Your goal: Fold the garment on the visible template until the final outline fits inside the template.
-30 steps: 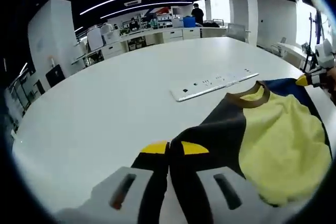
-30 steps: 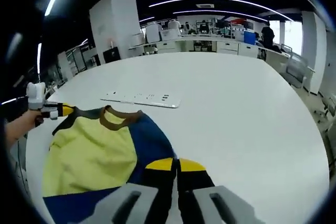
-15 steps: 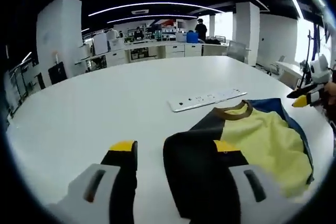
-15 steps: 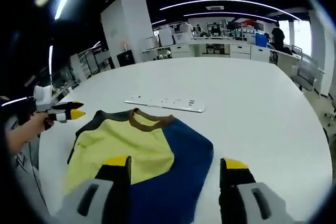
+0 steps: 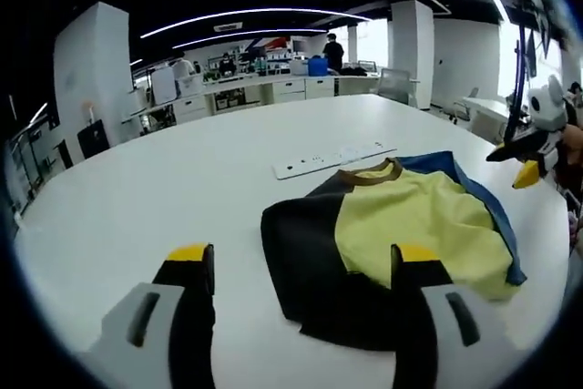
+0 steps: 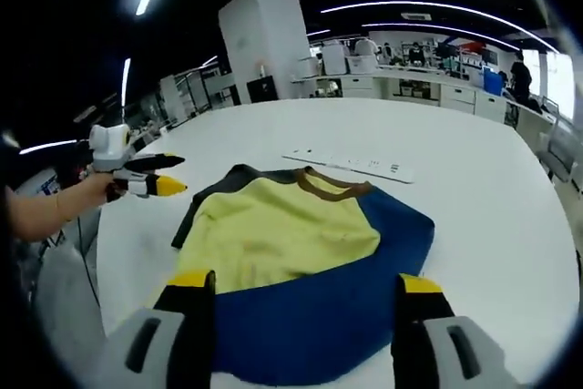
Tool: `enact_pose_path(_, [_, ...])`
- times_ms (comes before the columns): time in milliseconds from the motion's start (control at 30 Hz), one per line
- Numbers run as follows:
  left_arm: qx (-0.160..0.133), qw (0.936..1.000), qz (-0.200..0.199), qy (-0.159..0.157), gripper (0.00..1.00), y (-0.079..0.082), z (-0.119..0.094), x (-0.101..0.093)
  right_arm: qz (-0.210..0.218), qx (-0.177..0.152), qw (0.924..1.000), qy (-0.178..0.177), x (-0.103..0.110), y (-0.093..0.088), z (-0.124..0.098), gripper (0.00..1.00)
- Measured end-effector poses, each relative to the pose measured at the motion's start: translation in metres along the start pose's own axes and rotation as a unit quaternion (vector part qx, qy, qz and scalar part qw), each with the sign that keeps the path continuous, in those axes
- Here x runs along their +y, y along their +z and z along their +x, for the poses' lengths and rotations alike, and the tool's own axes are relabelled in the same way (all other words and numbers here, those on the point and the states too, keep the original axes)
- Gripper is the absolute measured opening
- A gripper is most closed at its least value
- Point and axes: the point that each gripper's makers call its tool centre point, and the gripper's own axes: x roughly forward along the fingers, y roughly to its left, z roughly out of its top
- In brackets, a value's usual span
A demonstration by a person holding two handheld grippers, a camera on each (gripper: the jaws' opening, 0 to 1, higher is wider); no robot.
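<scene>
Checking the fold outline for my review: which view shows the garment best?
The right gripper view: the garment lies close and nearly whole, yellow panel, brown collar and blue side, its near hem by the open jaws. In the left gripper view it lies farther off, black side nearest.

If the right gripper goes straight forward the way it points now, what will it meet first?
Most likely the garment: the open right gripper points at its blue part, which lies on the white table just ahead of the jaws. How high the gripper hovers above it is unclear.

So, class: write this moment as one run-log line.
left gripper: open, off cloth | right gripper: open, off cloth | garment: both sides folded in, flat on table
</scene>
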Motion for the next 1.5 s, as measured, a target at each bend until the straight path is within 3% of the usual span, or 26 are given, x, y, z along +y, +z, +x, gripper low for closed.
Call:
enact_pose_path(167, [0.005,1.0000,0.008,0.000,0.78,-0.010,-0.012,-0.005,-0.006,0.003,0.9996,0.026,0.029,-0.015,-0.007,0.80])
enact_pose_path(333, [0.004,0.9997,0.021,0.006,0.72,-0.017,-0.024,-0.008,-0.019,0.011,0.9991,0.036,0.051,-0.030,-0.008,0.78])
enact_pose_path(600, [0.022,0.9994,0.011,0.025,0.56,-0.040,-0.029,-0.007,-0.020,0.000,0.9986,0.048,0.082,-0.046,-0.010,0.62])
enact_pose_path(800, [0.040,0.9984,-0.010,0.039,0.44,-0.061,-0.029,-0.010,-0.044,0.017,0.9976,0.050,0.100,-0.067,-0.007,0.52])
enact_pose_path(967, [0.046,0.9975,-0.035,0.042,0.37,-0.070,-0.026,-0.017,-0.065,0.027,0.9965,0.046,0.107,-0.081,-0.004,0.34])
enact_pose_path(1300, [0.055,0.9952,-0.059,0.055,0.23,-0.082,-0.017,-0.028,-0.082,0.039,0.9955,0.026,0.109,-0.100,0.008,0.13])
enact_pose_path(1500, [0.065,0.9938,-0.072,0.055,0.22,-0.093,-0.013,-0.034,-0.068,0.047,0.9964,0.018,0.106,-0.108,0.012,0.11])
